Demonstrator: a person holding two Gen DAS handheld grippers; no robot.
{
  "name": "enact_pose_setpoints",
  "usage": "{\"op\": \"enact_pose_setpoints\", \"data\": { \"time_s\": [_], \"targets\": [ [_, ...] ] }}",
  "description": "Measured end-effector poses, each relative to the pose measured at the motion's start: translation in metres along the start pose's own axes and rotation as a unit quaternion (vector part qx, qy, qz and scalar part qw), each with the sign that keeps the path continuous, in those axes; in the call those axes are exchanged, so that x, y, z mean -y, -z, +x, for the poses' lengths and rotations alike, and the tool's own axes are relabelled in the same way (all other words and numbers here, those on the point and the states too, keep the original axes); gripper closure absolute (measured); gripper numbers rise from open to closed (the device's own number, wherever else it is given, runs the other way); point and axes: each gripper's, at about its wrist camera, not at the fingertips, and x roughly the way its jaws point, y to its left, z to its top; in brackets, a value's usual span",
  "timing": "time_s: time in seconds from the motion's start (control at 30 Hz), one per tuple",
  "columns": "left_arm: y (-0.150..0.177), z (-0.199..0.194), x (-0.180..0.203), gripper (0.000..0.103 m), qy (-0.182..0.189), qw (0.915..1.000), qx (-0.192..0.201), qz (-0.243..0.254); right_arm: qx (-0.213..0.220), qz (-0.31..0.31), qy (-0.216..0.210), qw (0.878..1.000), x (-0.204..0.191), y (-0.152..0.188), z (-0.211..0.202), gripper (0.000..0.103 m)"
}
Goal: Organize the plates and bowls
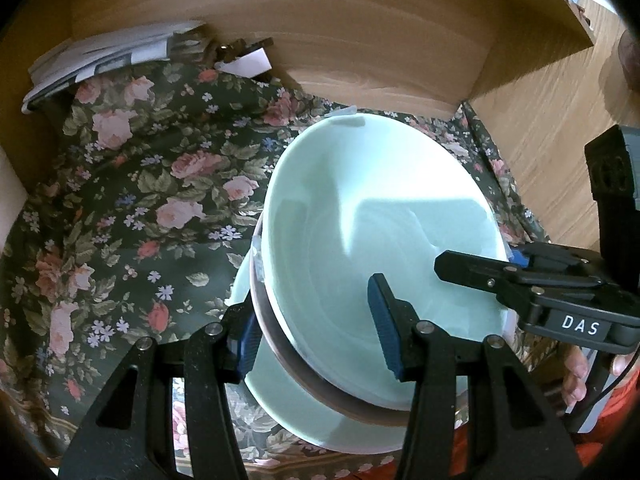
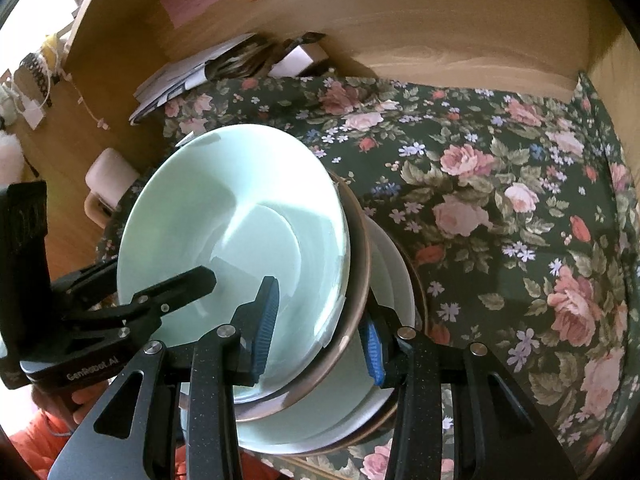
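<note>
The left gripper (image 1: 316, 340) and right gripper (image 2: 320, 328) each clamped opposite rims of the tilted stack of bowls (image 1: 380, 220), openings facing up, above the floral cloth (image 1: 140, 200).

Both wrist views are bright and warm-toned, with strong fisheye bending that curves the wooden wall panel (image 1: 360, 40) and darkens the corners into a black vignette. A sharp-edged patch of light reflects off the inside of the pale green glazed ceramic bowl (image 1: 380, 208), showing as whitish glare in each view. The dark floral tablecloth (image 2: 500, 208) stays evenly lit and fairly crisp. Overexposed white areas bleed in at the right wrist view's far left edge.
</note>
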Motion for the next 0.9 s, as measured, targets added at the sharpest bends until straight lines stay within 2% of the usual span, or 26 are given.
{"op": "enact_pose_setpoints", "data": {
  "time_s": [0.43, 0.53, 0.63, 0.77, 0.9],
  "targets": [
    [-0.001, 0.007, -0.005, 0.053, 0.01, 0.9999, 0.005, -0.003, 0.007, -0.006, -0.003, 1.0, 0.004, 0.001, 0.003, 0.066],
    [-0.001, 0.003, -0.002, 0.053, -0.013, 0.9996, 0.025, 0.011, 0.029, -0.019, 0.017, 0.999, 0.0, 0.0, -0.007, 0.066],
    [-0.001, -0.002, -0.004, 0.051, -0.018, 0.9992, 0.033, 0.008, 0.058, -0.026, 0.028, 0.998, -0.003, -0.002, -0.021, 0.063],
    [-0.004, -0.016, -0.008, 0.048, -0.03, 0.9978, 0.059, 0.001, 0.103, -0.037, 0.031, 0.993, -0.01, -0.004, -0.046, 0.059],
    [-0.009, -0.041, -0.004, 0.047, -0.038, 0.9939, 0.103, 0.004, 0.154, -0.051, 0.022, 0.986, -0.022, -0.005, -0.072, 0.057]
  ]
}}
